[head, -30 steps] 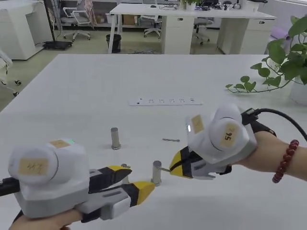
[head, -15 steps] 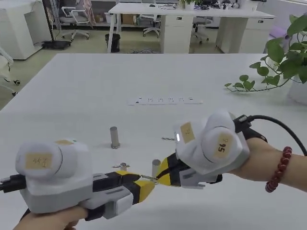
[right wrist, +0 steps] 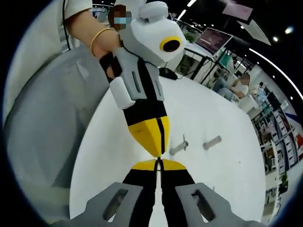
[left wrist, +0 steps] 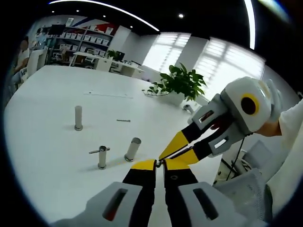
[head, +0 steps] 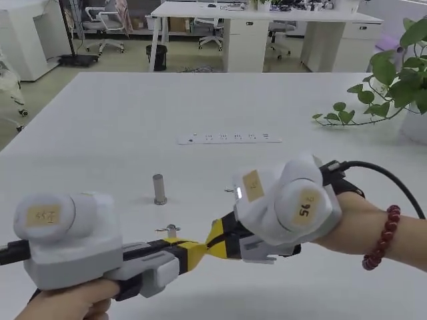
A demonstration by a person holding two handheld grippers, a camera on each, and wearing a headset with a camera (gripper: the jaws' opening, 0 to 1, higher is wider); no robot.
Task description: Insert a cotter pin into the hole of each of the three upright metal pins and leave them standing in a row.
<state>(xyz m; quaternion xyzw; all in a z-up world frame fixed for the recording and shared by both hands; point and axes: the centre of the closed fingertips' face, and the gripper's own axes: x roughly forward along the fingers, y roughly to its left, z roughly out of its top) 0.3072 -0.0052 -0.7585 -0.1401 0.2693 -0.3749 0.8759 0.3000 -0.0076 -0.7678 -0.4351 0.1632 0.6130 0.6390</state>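
My left gripper (head: 199, 249) and right gripper (head: 212, 240) meet tip to tip low over the white table (head: 220, 107). Both are shut on one thin cotter pin (left wrist: 176, 153), which lies along the right jaws with its end in the left jaws. A bare upright metal pin (head: 159, 189) stands at the back left. In front of it, a second pin (head: 171, 231) has a cotter pin through its hole. The third pin (left wrist: 132, 149) is bare and stands just left of the joined tips; in the head view the grippers hide it. In the right gripper view the left gripper (right wrist: 158, 153) touches my right gripper (right wrist: 158, 164).
A loose cotter pin (left wrist: 124, 120) lies on the table behind the metal pins. A white power strip (head: 228, 139) lies farther back. A potted plant (head: 393, 80) hangs over the right edge. Desks and office chairs stand beyond the table.
The right gripper carried the cotter pin left, away from the third pin, to the left gripper's tips. The left jaws went from open to shut on the pin's end.
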